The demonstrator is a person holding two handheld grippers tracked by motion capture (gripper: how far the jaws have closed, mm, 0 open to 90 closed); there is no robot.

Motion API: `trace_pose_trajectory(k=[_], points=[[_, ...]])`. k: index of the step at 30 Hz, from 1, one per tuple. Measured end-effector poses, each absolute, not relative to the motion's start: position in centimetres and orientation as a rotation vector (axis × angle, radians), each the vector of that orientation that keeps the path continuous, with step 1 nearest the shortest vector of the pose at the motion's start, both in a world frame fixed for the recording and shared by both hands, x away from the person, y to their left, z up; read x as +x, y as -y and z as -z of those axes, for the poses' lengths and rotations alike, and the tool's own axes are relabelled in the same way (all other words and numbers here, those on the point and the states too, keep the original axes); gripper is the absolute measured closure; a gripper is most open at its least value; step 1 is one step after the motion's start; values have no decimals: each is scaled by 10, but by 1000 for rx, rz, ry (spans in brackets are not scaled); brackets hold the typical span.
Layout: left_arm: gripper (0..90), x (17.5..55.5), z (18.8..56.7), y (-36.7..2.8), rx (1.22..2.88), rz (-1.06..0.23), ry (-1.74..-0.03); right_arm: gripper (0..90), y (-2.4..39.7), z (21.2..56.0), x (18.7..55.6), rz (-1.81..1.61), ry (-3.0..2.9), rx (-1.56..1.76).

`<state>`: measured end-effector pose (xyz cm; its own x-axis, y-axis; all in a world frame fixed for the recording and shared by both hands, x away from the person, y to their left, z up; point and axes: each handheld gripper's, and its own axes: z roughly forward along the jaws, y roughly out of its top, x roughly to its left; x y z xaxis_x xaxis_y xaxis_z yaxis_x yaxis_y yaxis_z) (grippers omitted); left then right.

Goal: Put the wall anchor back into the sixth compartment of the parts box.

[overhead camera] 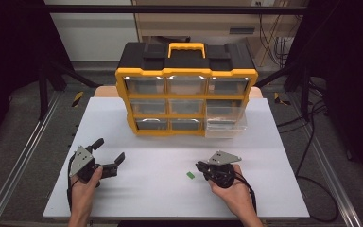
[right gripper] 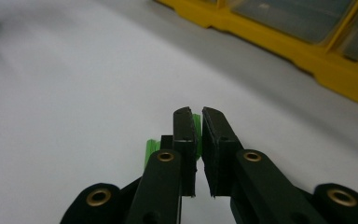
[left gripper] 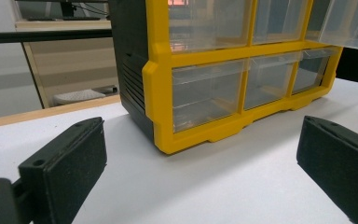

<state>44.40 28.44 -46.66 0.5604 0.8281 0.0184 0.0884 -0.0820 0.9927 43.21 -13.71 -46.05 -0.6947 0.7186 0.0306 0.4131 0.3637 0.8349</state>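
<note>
The right gripper (right gripper: pixel 198 119) is held low over the white table (overhead camera: pixel 160 198) with its jaws brought together on a small green chip (right gripper: pixel 152 150), pinched so that it can presumably be carried to the drawer (overhead camera: pixel 226 122) pulled out at the organizer's (overhead camera: pixel 185 90) lower right. The left gripper (overhead camera: pixel 109 150) is kept off to the side, jaws wide apart and empty, likely so that the way is left free.

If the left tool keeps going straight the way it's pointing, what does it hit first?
Most likely the yellow and black plastic drawer cabinet, at its bottom-left clear drawer. The open left tool has bare white table ahead until then, though depth is hard to judge.
</note>
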Motion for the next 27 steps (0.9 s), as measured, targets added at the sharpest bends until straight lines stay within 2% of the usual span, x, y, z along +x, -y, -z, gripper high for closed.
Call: trace_pose_trajectory(k=[8,16,27], points=[[13,445,466,-286,1543,-752,-811,844,149,433,420,-1319,-2197,972],[13,442,465,-288,1531,-761,-815,843,151,385,412,-1393,-2119,898],[13,443,465,-291,1524,-762,-825,843,170,323,428,-1413,-1989,856]])
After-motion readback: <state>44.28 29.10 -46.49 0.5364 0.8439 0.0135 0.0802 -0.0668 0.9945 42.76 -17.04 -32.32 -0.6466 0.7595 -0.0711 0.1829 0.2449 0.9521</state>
